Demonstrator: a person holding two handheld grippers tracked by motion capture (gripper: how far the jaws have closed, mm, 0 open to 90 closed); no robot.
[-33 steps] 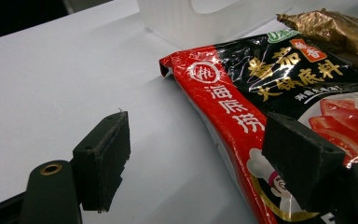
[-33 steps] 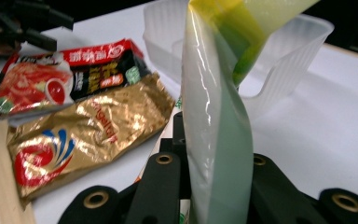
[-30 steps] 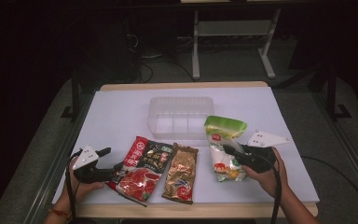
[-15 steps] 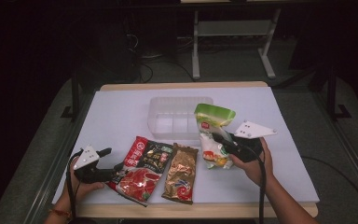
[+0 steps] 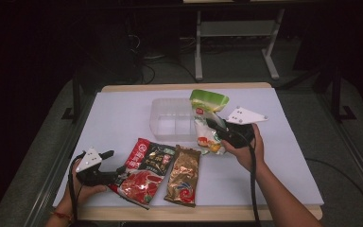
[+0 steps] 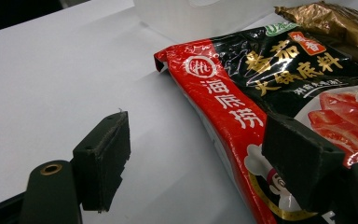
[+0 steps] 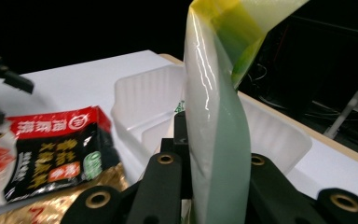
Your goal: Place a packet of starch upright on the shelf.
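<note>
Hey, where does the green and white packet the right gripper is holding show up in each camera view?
High view: the green and white packet is right of centre, lifted over the clear tray's right end, pinched by the right gripper.
Left gripper view: not in it.
Right gripper view: the packet rises up the middle, clamped between the black jaws.
Shared landmark: the clear tray, behind the packet in the right gripper view, at the top edge in the left gripper view.

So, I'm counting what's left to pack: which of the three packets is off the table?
The green-topped packet, clamped in the right gripper by the tray; the red and gold packets lie flat.
</note>
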